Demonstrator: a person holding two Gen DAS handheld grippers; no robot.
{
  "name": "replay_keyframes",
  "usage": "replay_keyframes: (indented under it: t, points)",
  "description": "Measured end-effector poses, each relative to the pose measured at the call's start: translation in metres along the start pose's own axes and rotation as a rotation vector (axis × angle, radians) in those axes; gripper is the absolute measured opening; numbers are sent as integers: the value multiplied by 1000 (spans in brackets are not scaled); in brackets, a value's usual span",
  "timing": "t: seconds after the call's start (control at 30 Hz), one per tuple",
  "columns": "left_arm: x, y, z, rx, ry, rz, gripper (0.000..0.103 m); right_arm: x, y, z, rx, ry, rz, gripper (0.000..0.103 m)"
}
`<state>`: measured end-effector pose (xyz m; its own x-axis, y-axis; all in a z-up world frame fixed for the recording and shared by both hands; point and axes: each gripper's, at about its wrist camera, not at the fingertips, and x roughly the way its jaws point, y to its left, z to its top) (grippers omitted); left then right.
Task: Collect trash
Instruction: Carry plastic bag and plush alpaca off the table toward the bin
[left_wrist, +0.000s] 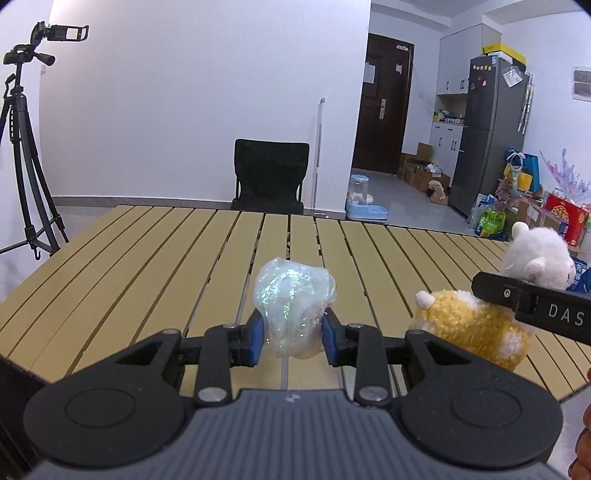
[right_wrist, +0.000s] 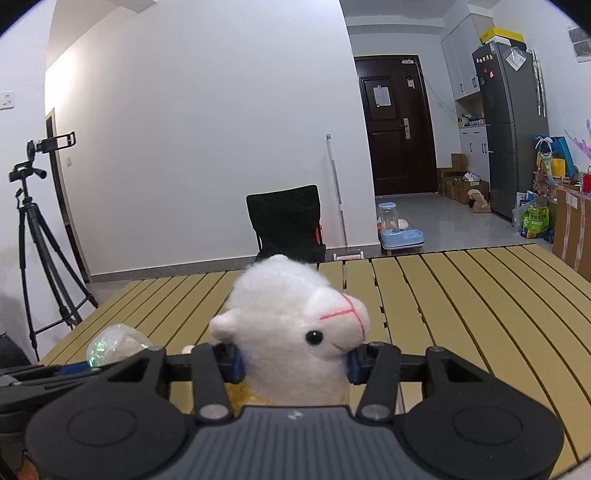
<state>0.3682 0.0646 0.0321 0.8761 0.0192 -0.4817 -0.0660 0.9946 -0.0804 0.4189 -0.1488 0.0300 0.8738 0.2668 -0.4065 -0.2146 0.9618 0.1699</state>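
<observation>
Evidently the crumpled ball of iridescent plastic wrap (left_wrist: 293, 310) was the trash here, and it sat clamped between the blue pads of the left gripper (left_wrist: 293, 334), held clear above the slatted wooden surface (left_wrist: 147, 266). It looked very light, soft and crinkly, likely to squash and perhaps slip on its glossy film; a hold across its middle, as shown, seemed soundest. The right gripper (right_wrist: 293, 360) had its jaws closed on the neck of a white-headed, yellow-bodied plush alpaca (right_wrist: 295, 332), soft, springy and unbreakable, and it too hung above the slats. Counted: one ball of wrap, one plush toy, two grippers. Whether other trash lay out of view could not be told.
</observation>
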Motion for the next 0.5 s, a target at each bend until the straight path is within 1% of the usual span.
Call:
replay_keyframes:
  t: [0.27, 0.37, 0.5]
  points:
    - [-47, -3, -27, 18, -2, -10, 32, -52, 3, -25, -11, 12, 13, 47]
    - [-59, -4, -42, 22, 15, -13, 32, -63, 3, -39, -18, 34, 16, 47]
    - [-69, -2, -69, 24, 57, -17, 32, -78, 2, -61, -20, 66, 19, 47]
